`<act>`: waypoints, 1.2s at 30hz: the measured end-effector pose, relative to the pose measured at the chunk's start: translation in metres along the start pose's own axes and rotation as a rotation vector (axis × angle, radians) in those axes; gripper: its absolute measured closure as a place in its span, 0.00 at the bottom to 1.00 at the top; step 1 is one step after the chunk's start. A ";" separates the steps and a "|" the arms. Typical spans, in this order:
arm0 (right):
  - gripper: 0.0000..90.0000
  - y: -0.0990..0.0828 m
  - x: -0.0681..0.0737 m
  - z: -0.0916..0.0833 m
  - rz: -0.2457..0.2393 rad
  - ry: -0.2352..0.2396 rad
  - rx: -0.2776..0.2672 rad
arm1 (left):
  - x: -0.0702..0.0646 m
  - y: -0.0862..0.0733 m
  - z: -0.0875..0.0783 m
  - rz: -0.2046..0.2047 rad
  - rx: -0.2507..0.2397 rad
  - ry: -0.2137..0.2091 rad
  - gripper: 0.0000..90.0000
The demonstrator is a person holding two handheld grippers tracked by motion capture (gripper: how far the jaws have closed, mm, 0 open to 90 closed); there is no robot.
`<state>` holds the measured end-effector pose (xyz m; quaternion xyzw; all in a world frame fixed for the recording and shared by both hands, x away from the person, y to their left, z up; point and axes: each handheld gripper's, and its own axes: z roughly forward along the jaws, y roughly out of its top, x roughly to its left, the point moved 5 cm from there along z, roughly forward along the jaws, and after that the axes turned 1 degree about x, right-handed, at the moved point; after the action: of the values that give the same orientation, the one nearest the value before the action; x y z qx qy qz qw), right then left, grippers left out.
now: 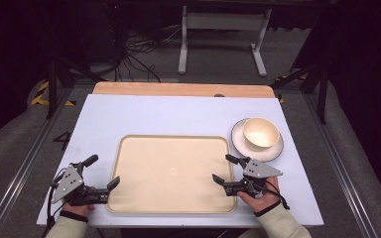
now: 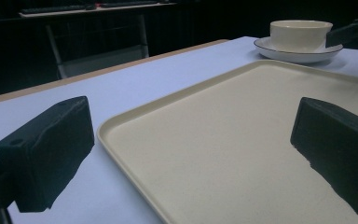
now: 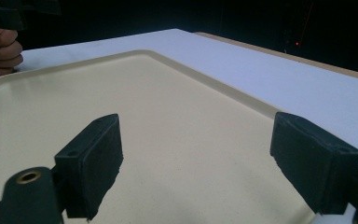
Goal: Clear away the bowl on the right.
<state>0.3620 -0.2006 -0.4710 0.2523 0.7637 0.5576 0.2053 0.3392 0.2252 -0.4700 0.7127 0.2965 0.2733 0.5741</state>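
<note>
A wide, shallow cream plastic tray (image 1: 171,173) is lying on the near middle of the white table top (image 1: 129,116), its long sides running left to right. The left gripper (image 1: 101,171) is sitting at the tray's near left corner, its black jaws standing wide apart and straddling the tray's left rim, one jaw over the white surface and one over the tray floor; nothing is being gripped between them. In the left gripper view the rim (image 2: 135,116) is passing between the two jaws. The right gripper (image 1: 223,168) is resting at the tray's right edge, pointing left, with its jaws spread wide open over the rim and closing on nothing. A cream ceramic cup (image 1: 261,133) is standing on a white round saucer (image 1: 273,151) just beyond the tray's far right corner, near the right gripper but apart from it.
</note>
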 end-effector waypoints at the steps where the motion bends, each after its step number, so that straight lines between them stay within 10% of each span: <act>1: 0.19 0.000 0.000 0.000 0.000 0.001 0.000 | 0.000 0.000 0.000 0.001 0.000 0.000 0.00; 36: 0.19 0.038 0.001 -0.015 0.026 -0.013 0.034 | 0.000 0.000 0.000 0.006 0.000 -0.001 0.00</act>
<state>0.3580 -0.2011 -0.4303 0.2692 0.7683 0.5456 0.1989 0.3391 0.2248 -0.4700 0.7137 0.2937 0.2747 0.5735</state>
